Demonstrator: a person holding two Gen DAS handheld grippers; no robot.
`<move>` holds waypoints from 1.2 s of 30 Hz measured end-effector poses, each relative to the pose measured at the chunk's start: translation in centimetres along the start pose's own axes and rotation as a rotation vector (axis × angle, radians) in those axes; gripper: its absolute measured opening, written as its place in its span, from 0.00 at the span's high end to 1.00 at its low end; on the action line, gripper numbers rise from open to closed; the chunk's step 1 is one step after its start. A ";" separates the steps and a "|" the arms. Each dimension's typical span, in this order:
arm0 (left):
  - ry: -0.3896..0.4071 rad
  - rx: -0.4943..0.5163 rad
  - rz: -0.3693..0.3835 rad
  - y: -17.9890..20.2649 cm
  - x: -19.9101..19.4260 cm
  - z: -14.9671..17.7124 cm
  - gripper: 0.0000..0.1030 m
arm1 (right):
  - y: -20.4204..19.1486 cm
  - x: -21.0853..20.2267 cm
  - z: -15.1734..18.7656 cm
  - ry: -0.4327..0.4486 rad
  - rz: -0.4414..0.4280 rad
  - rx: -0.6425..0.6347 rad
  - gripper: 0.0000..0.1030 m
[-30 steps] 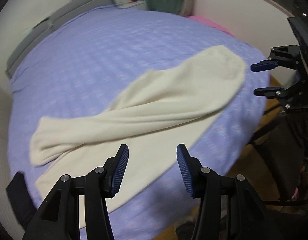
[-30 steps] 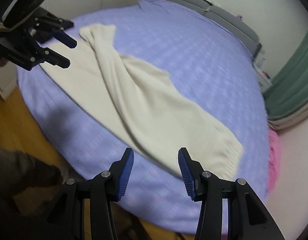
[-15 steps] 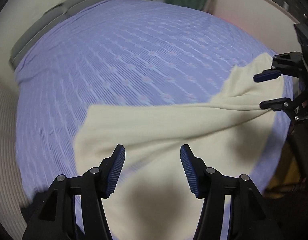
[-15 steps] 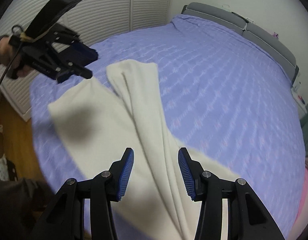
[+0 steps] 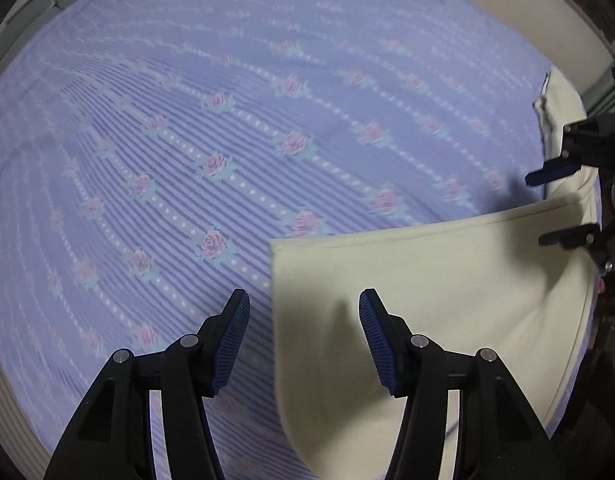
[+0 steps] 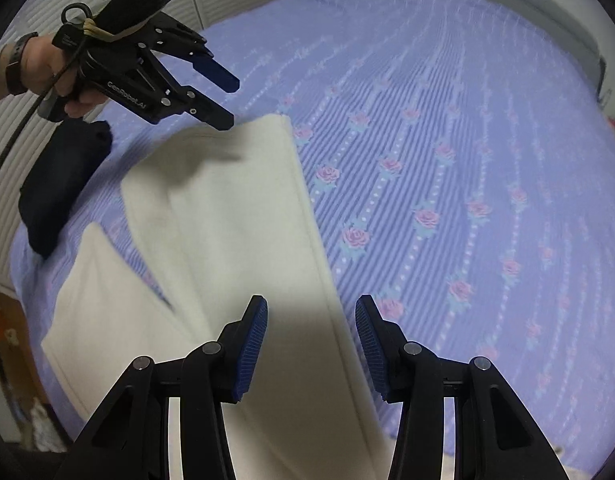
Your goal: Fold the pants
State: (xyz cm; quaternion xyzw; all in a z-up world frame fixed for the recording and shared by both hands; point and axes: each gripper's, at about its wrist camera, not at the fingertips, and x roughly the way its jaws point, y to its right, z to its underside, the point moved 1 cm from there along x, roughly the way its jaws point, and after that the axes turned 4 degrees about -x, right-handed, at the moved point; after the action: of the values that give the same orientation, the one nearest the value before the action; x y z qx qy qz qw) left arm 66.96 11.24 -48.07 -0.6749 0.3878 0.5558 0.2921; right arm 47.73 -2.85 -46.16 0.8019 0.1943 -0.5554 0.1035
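Both your left gripper [image 5: 304, 340] and right gripper [image 6: 310, 346] gape empty above the cream pants [image 6: 243, 216], whose long axis runs between them along the bed's [image 6: 467, 160] near edge.

The left hand-held gripper [image 5: 304, 336] is pointing down at a bed [image 5: 235, 128] covered in a lavender spread with striped rows and pink roses. Its blue-padded jaws are standing apart with nothing gripped; they have just been opening a little. The corner edge of the cream pants [image 5: 447, 292] is lying below the gap, the cloth spreading to the right and toward the bed's near edge. At the right rim the right hand-held gripper [image 5: 555, 206] is hovering over the pants, jaws apart.
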 end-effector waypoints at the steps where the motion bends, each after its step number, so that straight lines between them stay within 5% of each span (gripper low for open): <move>1: -0.012 -0.010 0.010 -0.7 0.8 -0.2 0.46 | 0.2 0.6 -0.4 -0.014 0.003 -0.001 0.54; 16: -0.022 -0.116 0.185 -1.6 6.6 -1.3 0.45 | 1.4 4.9 0.4 -0.136 -0.141 0.040 0.56; 19: 0.012 -0.118 0.180 -1.8 6.0 -0.6 0.67 | 1.8 5.4 0.6 -0.134 -0.184 0.071 0.75; 21: 0.045 -0.102 0.168 -1.7 5.2 0.1 0.80 | 1.8 5.0 0.8 -0.122 -0.186 0.068 0.90; 26: 0.135 -0.059 0.174 -0.8 1.9 2.3 0.85 | 0.9 2.7 0.4 -0.068 -0.129 0.015 0.92; 36: 0.367 -0.019 0.053 2.3 -9.1 8.6 0.86 | -3.4 -4.5 0.2 0.064 0.054 -0.091 0.92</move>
State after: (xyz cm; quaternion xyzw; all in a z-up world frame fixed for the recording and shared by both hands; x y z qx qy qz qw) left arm 59.76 18.92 -40.90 -0.7571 0.4472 0.4343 0.1953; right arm 44.69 -0.71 -41.90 0.8186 0.2008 -0.5173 0.1486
